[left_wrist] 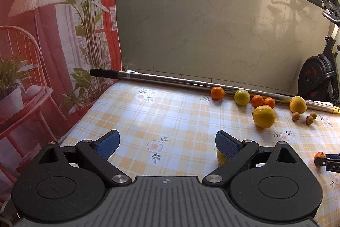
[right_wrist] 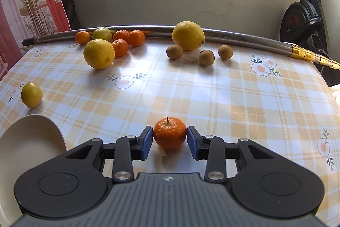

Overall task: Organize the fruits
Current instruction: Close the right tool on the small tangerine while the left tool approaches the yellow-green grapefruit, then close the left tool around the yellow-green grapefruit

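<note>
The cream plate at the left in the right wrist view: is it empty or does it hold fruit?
Empty, as far as it shows: the plate has only bare cream surface, though part is hidden.

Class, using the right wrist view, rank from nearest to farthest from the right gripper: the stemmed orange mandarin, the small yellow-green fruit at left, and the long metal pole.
1. Stemmed orange mandarin, between the right gripper's pads.
2. Small yellow-green fruit, far left.
3. Long metal pole, back edge.
</note>
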The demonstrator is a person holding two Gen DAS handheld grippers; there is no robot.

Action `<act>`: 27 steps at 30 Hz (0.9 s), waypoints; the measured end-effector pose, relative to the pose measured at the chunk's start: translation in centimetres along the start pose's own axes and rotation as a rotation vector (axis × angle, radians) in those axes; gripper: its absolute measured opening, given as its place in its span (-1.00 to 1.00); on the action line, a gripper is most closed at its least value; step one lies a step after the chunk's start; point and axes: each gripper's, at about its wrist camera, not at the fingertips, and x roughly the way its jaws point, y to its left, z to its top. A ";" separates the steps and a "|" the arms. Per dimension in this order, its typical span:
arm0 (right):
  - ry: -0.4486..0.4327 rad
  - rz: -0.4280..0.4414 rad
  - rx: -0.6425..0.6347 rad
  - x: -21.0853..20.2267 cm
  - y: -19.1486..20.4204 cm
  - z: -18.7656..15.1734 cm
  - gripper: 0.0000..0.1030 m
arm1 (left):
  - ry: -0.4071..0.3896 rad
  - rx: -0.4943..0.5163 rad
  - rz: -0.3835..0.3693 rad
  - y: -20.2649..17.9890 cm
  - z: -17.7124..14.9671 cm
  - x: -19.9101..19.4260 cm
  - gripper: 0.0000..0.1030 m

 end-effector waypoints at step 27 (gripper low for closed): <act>-0.151 0.022 0.054 -4.7 3.8 -1.2 -0.28 | 0.093 -0.014 -0.221 -2.3 -0.7 4.4 0.86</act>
